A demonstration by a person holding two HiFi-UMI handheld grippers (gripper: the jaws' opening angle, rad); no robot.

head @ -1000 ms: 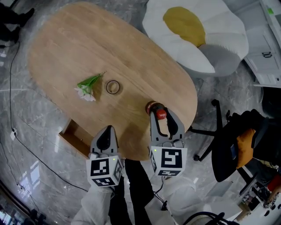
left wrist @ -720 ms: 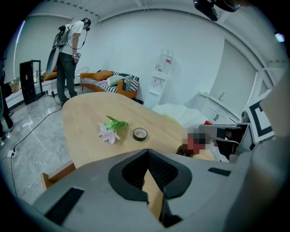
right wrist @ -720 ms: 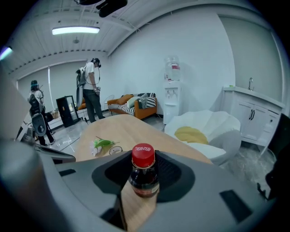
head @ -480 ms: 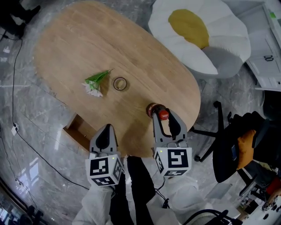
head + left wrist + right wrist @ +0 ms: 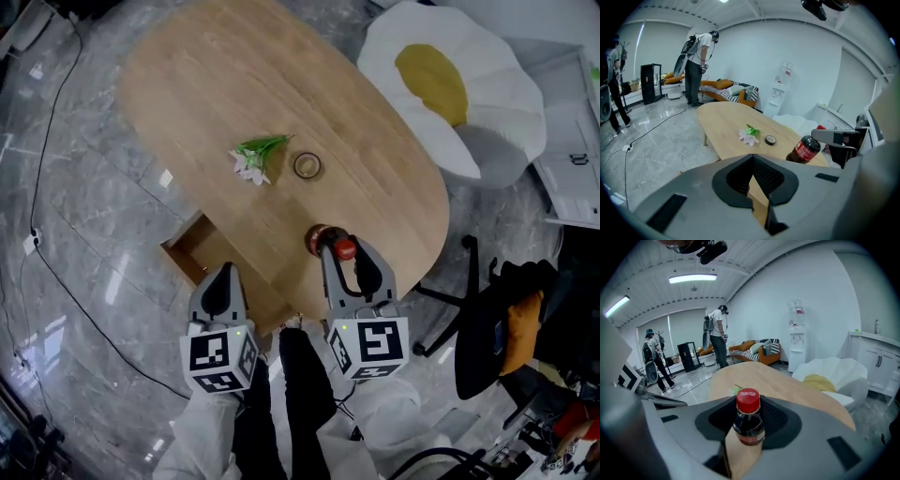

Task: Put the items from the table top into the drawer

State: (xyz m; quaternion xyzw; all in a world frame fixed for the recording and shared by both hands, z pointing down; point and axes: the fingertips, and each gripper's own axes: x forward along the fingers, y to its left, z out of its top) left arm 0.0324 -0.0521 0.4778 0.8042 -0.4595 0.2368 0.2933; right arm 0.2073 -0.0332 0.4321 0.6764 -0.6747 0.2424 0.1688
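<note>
A dark cola bottle [image 5: 323, 238] with a red cap hangs tilted over the wooden table [image 5: 234, 75] near its near edge. My right gripper [image 5: 342, 246] is shut on it, a finger on either side. The right gripper view has the bottle [image 5: 749, 423] between the jaws. From the left gripper view the bottle [image 5: 805, 148] leans under the right gripper's fingers [image 5: 836, 137]. A white flower with green leaves [image 5: 253, 159] and a tape ring [image 5: 307, 166] lie mid-table. The drawer [image 5: 180, 251] stands open under the table's left edge. Just below it, my left gripper [image 5: 223, 274] is shut and holds nothing.
A white beanbag seat with a yellow centre [image 5: 459, 94] sits beyond the table on the right. A black office chair [image 5: 497, 319] stands near right. A cable [image 5: 42, 141] runs across the marble floor. People [image 5: 698, 56] stand far off in the room.
Both grippers have moved left along the table's near edge toward the drawer. The bottle travelled with the right gripper and now lies further left of the tape ring.
</note>
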